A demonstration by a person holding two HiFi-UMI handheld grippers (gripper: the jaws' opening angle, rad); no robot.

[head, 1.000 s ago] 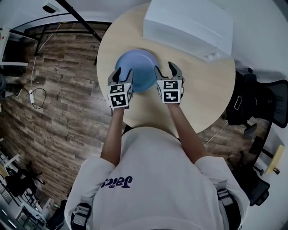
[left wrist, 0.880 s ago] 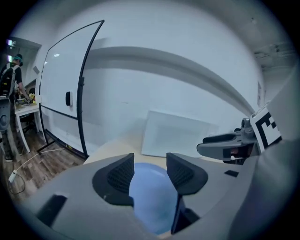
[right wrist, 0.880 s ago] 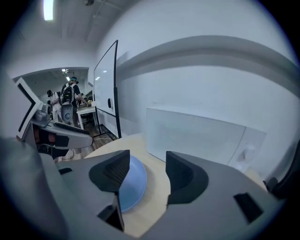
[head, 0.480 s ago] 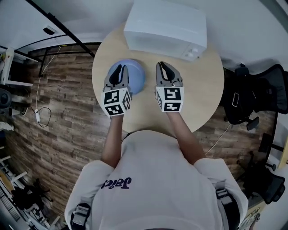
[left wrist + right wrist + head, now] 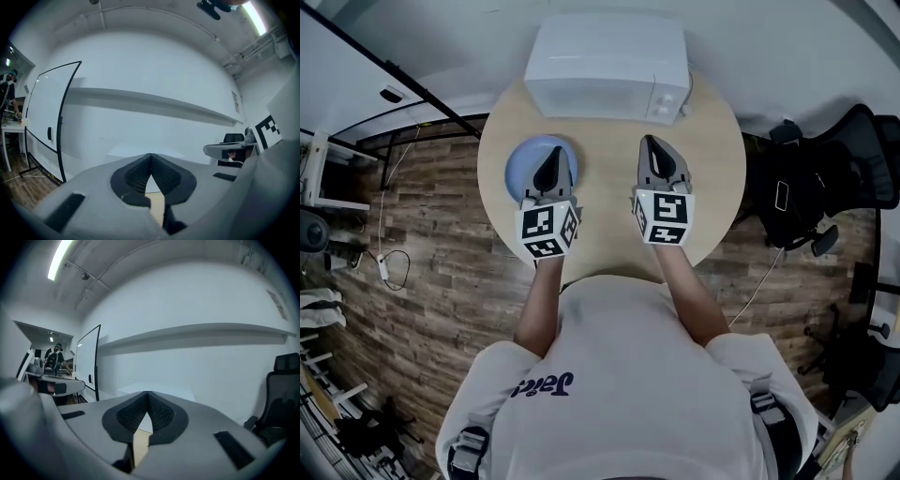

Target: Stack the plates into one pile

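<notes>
The blue plates (image 5: 528, 161) lie as one pile on the left part of the round wooden table (image 5: 712, 178). My left gripper (image 5: 555, 159) hangs above the pile's right edge and hides part of it. My right gripper (image 5: 651, 146) is raised over the bare table middle, apart from the plates. Both have just been closing, and nothing is between the jaws. In the left gripper view the tips (image 5: 150, 155) meet; in the right gripper view the tips (image 5: 147, 393) meet too. Both views face a white wall.
A white microwave (image 5: 609, 56) stands at the table's far edge. A black office chair (image 5: 811, 187) is at the right. A whiteboard on a stand (image 5: 51, 117) is at the left, over wood floor (image 5: 431, 244). A person (image 5: 55, 357) stands far off.
Both grippers have lifted away from the blue plates and their jaws have gone from wide open to shut. The plates stay on the table, left of the hands.
</notes>
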